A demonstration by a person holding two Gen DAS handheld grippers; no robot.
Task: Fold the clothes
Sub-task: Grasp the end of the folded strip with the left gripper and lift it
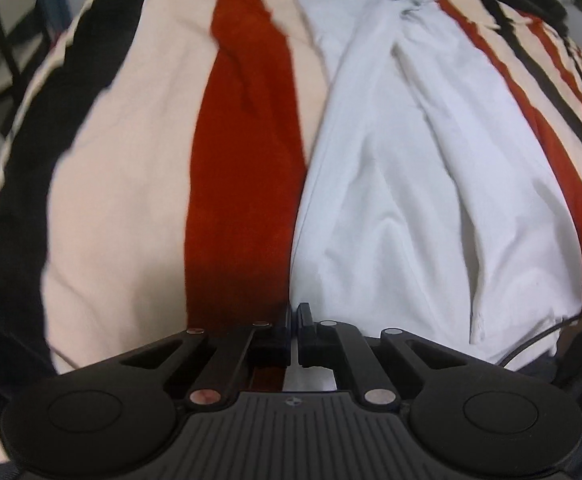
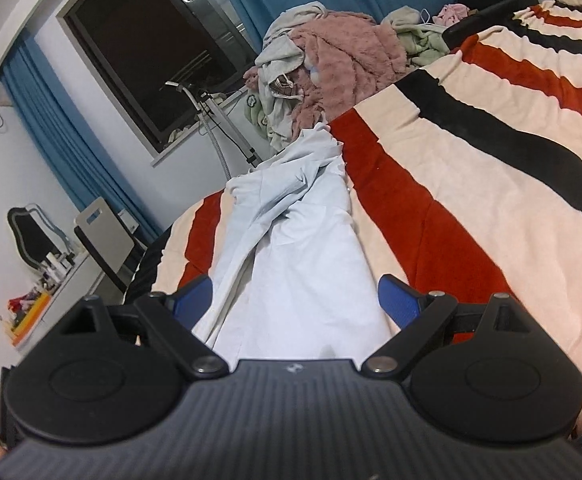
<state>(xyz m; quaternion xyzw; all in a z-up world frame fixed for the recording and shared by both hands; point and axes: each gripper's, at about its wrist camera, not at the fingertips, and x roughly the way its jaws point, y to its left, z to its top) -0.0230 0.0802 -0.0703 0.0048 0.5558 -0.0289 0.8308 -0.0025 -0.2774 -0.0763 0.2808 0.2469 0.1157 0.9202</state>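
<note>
My left claw [image 1: 294,320] is pinched shut on the near edge of the white garment [image 1: 391,184] lying ahead on the bed [image 1: 123,160], my right claw [image 2: 295,300] gapes empty astride it, so next it must grip before lifting to fold.

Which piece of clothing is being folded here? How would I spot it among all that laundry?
Start at the big striped blanket in red, cream and black. Along it lies a long pale white garment, running toward the heap of clothes at the far end. It alone is plain, spread flat, and apart from that pink-and-green pile.
</note>
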